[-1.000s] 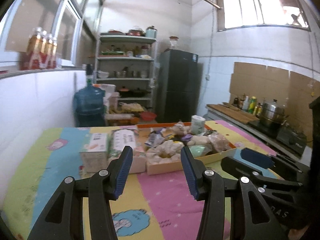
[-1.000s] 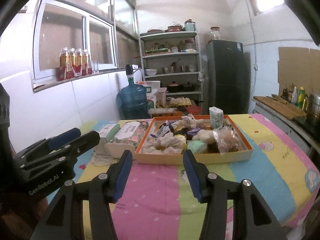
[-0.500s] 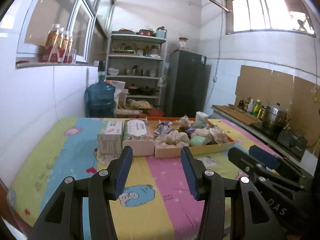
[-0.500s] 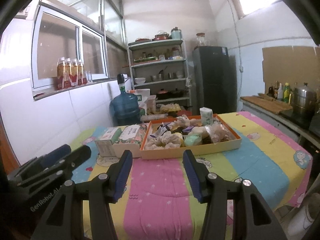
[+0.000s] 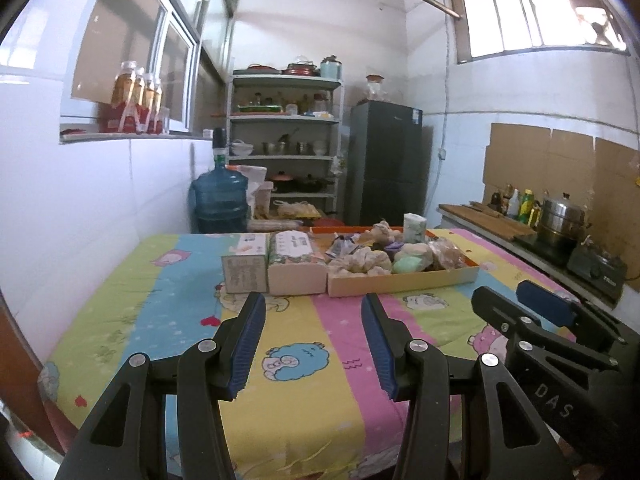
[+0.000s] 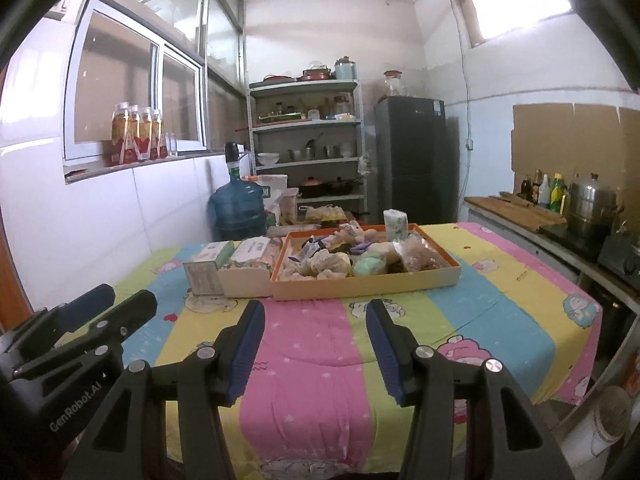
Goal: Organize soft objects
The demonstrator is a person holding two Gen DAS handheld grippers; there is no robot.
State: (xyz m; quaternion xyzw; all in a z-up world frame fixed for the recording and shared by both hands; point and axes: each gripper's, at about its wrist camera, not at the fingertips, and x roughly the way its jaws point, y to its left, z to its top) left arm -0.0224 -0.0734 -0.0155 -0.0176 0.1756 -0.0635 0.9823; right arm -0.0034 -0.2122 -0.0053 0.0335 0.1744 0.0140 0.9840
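An orange cardboard tray (image 6: pixel 368 284) at the far side of the table holds a heap of soft objects (image 6: pixel 340 258): bagged plush items, a green one (image 6: pixel 370 266) and a tissue pack (image 6: pixel 396 226). The tray also shows in the left wrist view (image 5: pixel 404 284). My left gripper (image 5: pixel 312 308) is open and empty, above the near part of the table. My right gripper (image 6: pixel 316 314) is open and empty, also well short of the tray. Each gripper shows in the other's view, the right one (image 5: pixel 516 304) and the left one (image 6: pixel 120 300).
Two tissue boxes (image 5: pixel 296 268) (image 5: pixel 245 266) stand left of the tray. The table wears a striped cartoon cloth (image 6: pixel 312 360). A blue water jug (image 6: pixel 238 210), shelves (image 6: pixel 308 148) and a dark fridge (image 6: pixel 416 160) stand behind. A counter with pots (image 6: pixel 588 212) runs along the right.
Both grippers have drawn back from the tray toward the near edge of the table, so the tray looks smaller and farther. Both stayed open and empty.
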